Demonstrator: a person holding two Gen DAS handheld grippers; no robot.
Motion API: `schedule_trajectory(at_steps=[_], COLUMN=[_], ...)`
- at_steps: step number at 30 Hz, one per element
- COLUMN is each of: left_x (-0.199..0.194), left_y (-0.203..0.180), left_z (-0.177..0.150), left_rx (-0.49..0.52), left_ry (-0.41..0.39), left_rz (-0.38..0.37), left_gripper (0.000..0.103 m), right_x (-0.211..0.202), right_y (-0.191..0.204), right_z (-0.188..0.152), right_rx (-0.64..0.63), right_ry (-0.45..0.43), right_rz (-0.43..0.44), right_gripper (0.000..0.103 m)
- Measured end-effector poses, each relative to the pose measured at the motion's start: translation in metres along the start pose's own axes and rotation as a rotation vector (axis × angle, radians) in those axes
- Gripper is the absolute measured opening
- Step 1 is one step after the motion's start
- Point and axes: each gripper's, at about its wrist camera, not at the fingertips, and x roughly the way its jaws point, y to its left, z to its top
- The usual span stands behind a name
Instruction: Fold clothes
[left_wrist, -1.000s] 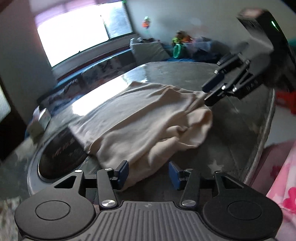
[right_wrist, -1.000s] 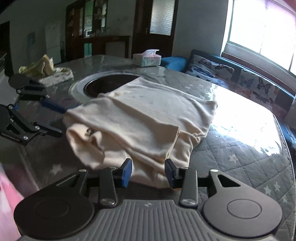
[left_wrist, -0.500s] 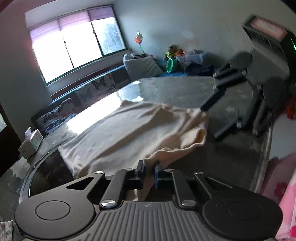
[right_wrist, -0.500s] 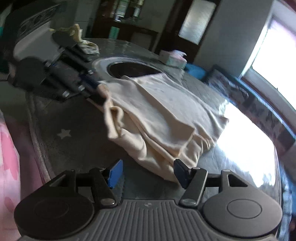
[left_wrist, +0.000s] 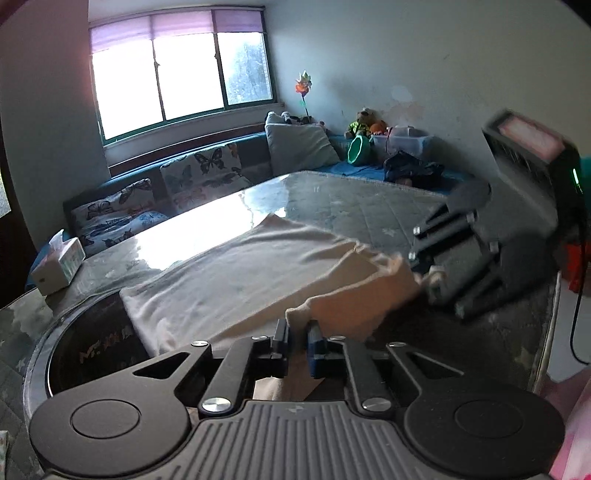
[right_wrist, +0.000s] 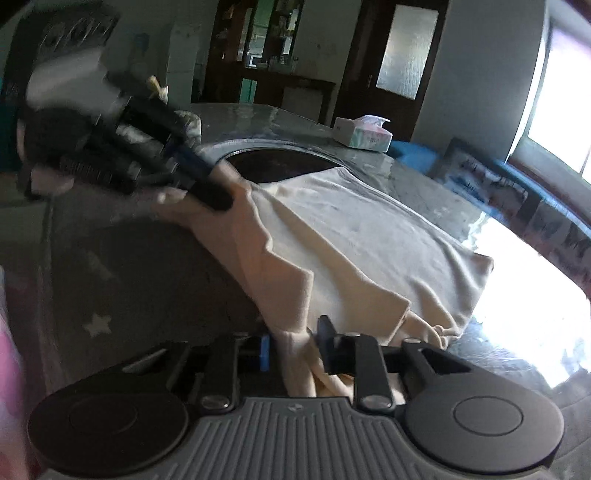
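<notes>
Garment (left_wrist: 236, 280) near edge lifted | left gripper (left_wrist: 297, 341), right gripper (right_wrist: 293, 343) both clenched on it | table (left_wrist: 354, 206) bare beyond

Opposed close wrist views, shared garment (left_wrist: 236, 280)

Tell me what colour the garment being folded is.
Plain cream-beige garment, no pattern; it shows best in the right wrist view.

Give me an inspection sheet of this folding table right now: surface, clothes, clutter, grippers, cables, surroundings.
Surface: quilted grey table with glossy cover and a round dark inset.
Job's things: one cream garment, near edge lifted.
Clutter: tissue box; crumpled cloth at the far end, blurred.
Grippers: left gripper shut on the garment's edge, jaws just eased slightly; right gripper just closed on its other corner.
Cables: black cable hanging at table edge.
Surroundings: window, butterfly cushions, soft toys.
</notes>
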Motion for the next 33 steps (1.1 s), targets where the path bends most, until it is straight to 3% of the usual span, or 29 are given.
schedule_trajectory(at_steps=[2, 6, 10, 15, 19, 22, 30, 33], left_x=[-0.003, -0.008, -0.007, -0.002, 0.0, -0.005, -0.022, -0.033], left_y=[-0.002, -0.012, -0.017, -0.019, -0.01, -0.001, -0.009, -0.015], left_z=[-0.007, -0.021, -0.03, -0.038, -0.039, -0.037, -0.036, -0.034], left_rx=[-0.002, 0.043, 0.085, 0.158, 0.155, 0.115, 0.099, 0.089], left_ry=[0.009, 0.016, 0.029, 0.04, 0.045, 0.031, 0.01, 0.002], left_rz=[0.001, 0.039, 0.045, 0.093, 0.095, 0.083, 0.064, 0.06], left_gripper=[0.02, 0.04, 0.047, 0.047, 0.012, 0.007, 0.006, 0.006], right_x=[-0.002, -0.004, -0.007, -0.01, -0.007, -0.005, -0.008, -0.019], right_y=[-0.007, -0.018, -0.024, -0.024, -0.021, -0.013, 0.005, 0.012], right_z=[0.006, 0.016, 0.023, 0.026, 0.023, 0.015, -0.006, -0.007], right_rx=[0.038, 0.098, 0.137, 0.146, 0.139, 0.127, 0.104, 0.096], right_ry=[0.007, 0.013, 0.016, 0.007, 0.007, 0.012, 0.02, 0.006], right_rz=[0.016, 0.046, 0.058, 0.049, 0.029, 0.016, -0.018, -0.012], right_gripper=[0.014, 0.013, 0.013, 0.013, 0.013, 0.014, 0.014, 0.01])
